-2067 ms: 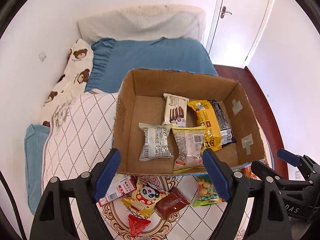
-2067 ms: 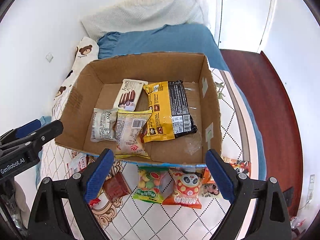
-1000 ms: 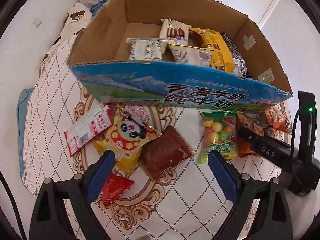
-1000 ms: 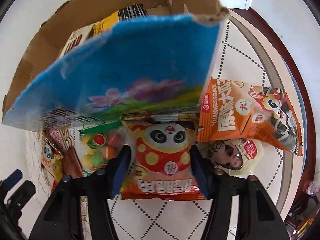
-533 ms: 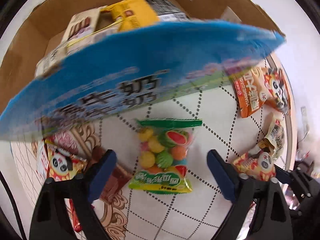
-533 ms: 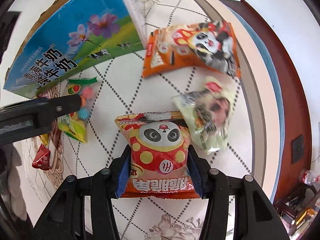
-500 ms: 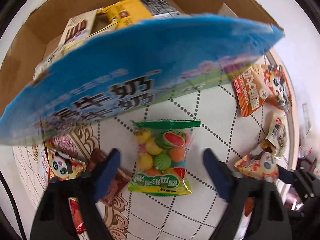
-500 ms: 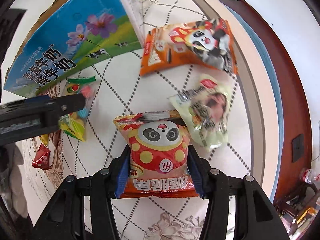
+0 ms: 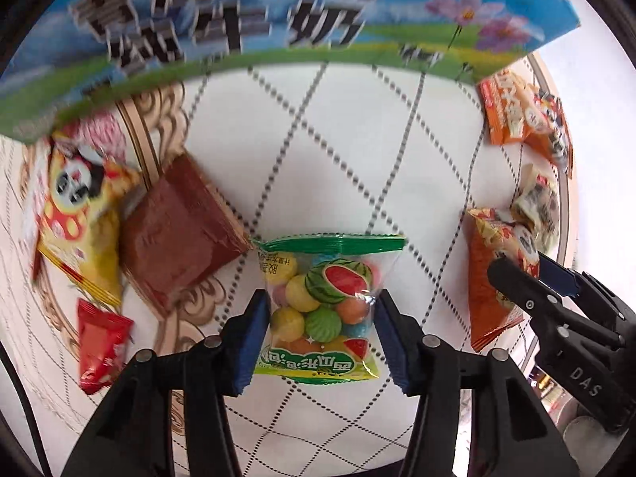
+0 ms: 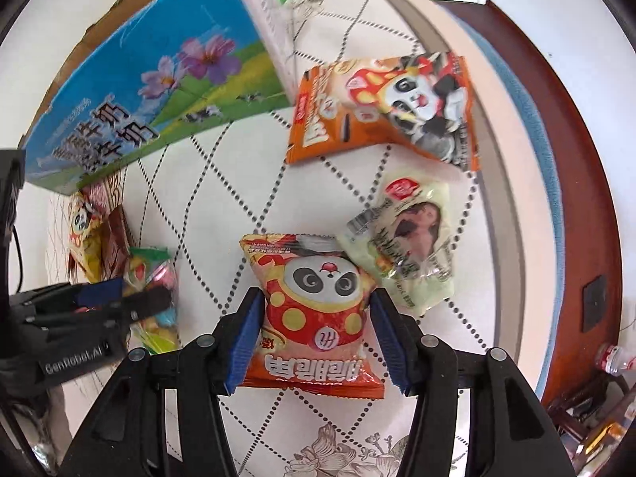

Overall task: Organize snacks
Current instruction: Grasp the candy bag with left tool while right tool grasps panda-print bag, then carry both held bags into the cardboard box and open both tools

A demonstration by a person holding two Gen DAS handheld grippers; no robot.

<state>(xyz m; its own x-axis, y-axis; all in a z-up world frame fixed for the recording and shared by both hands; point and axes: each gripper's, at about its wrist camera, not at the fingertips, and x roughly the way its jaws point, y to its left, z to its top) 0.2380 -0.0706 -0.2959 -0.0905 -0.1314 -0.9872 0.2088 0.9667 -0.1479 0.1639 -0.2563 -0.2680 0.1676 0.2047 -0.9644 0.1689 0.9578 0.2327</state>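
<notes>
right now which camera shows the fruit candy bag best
The left wrist view: the fruit candy bag sits centred and sharp between the blue pads of the closing left gripper, whole print readable. The right wrist view shows it only at the left edge, blurred and partly hidden behind that gripper.

My left wrist camera looks almost straight down along my left gripper (image 9: 322, 330), very close to the quilted bed cover (image 9: 357, 151), with the blue carton wall (image 9: 278, 12) filling its top edge. My right wrist camera looks steeply down along my right gripper (image 10: 316, 332), equally close, facing the same cover (image 10: 246, 183) and the carton (image 10: 159, 79) at upper left. The 2 views overlap: the fruit-candy bag (image 9: 322, 310) (image 10: 153, 298), the red panda packet (image 10: 314, 310) (image 9: 493, 278), the orange panda packet (image 9: 520, 115) (image 10: 381, 107), and each gripper appears at the other view's edge.
</notes>
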